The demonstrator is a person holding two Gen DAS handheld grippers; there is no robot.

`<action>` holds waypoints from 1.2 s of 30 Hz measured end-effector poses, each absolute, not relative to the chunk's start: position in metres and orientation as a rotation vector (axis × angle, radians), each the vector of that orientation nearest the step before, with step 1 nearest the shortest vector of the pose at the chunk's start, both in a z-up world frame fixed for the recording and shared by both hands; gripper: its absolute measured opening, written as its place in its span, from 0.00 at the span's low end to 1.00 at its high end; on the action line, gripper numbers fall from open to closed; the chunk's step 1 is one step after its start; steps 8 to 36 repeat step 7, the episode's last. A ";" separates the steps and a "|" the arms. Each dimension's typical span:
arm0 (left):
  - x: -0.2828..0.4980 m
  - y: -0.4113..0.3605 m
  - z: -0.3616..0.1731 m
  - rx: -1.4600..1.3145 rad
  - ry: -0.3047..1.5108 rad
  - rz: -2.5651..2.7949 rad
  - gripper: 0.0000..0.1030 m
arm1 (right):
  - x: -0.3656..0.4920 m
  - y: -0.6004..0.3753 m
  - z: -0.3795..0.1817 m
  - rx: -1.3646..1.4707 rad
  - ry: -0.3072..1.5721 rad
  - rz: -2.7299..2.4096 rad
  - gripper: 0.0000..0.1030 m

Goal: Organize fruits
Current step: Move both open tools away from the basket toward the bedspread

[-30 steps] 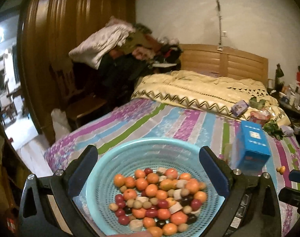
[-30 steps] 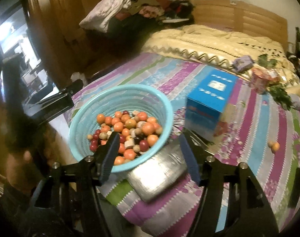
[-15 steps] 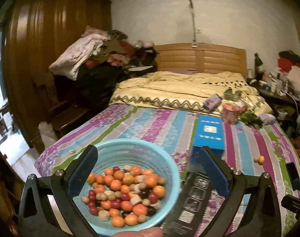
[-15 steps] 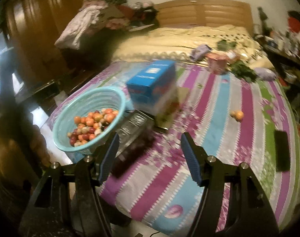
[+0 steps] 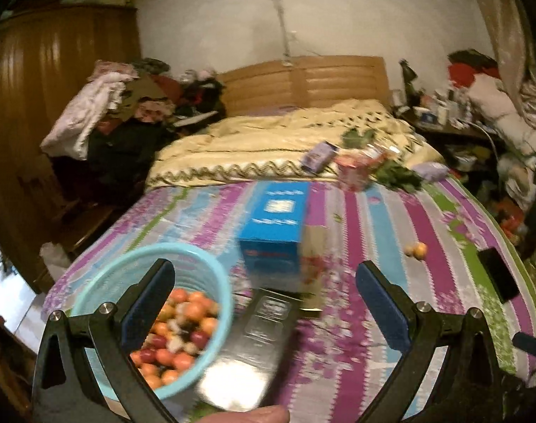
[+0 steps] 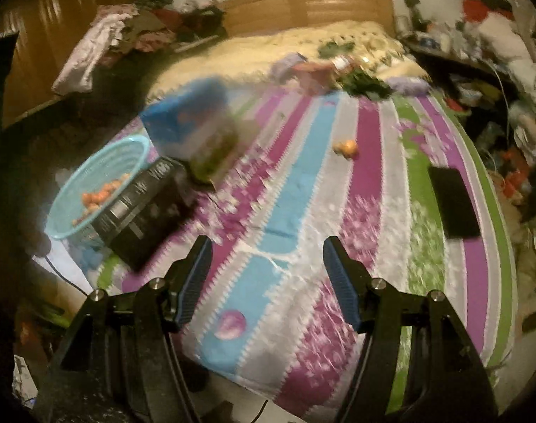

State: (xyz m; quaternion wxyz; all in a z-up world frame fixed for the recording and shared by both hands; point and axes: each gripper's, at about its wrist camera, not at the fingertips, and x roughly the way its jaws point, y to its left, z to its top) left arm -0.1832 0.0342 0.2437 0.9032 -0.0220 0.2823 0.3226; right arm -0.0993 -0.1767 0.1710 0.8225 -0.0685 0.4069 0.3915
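— Black plastic, wide apart: the left tongs (image 5: 264, 303) and the right tongs (image 6: 266, 275) both hang with jaws spread and nothing between the pads, above the foot of a bed under a striped purple, blue and green bedspread (image 6: 373, 211).

— Where is the fruit?

— Nearest, on the left edge of the bed, a turquoise slotted plastic basket (image 5: 211, 275) holds a heap of small orange, red and pale round fruits (image 5: 176, 331), too many and too blurred to count. One flat black printed packet (image 5: 253, 345) lies just beside it, one blue cardboard box (image 5: 278, 215) behind that.

— And off the pile?

— What looks like a pair of small orange fruits (image 6: 345, 148) sits touching on a purple stripe, well apart from the basket. One dark flat phone-like slab (image 6: 453, 204) lies near the right edge.

— The step in hand?

— Probably reaching for the strays. Best approached from above with the right tongs, jaws straddling one fruit, closing gently so it neither rolls on the soft cloth nor bruises.
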 end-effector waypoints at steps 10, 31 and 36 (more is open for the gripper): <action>-0.141 -0.026 0.208 -0.040 0.678 0.487 1.00 | -0.088 -0.223 0.148 -0.103 0.923 0.759 0.64; -0.141 -0.026 0.208 -0.040 0.678 0.487 1.00 | -0.088 -0.223 0.148 -0.103 0.923 0.759 0.64; -0.141 -0.026 0.208 -0.040 0.678 0.487 1.00 | -0.088 -0.223 0.148 -0.103 0.923 0.759 0.64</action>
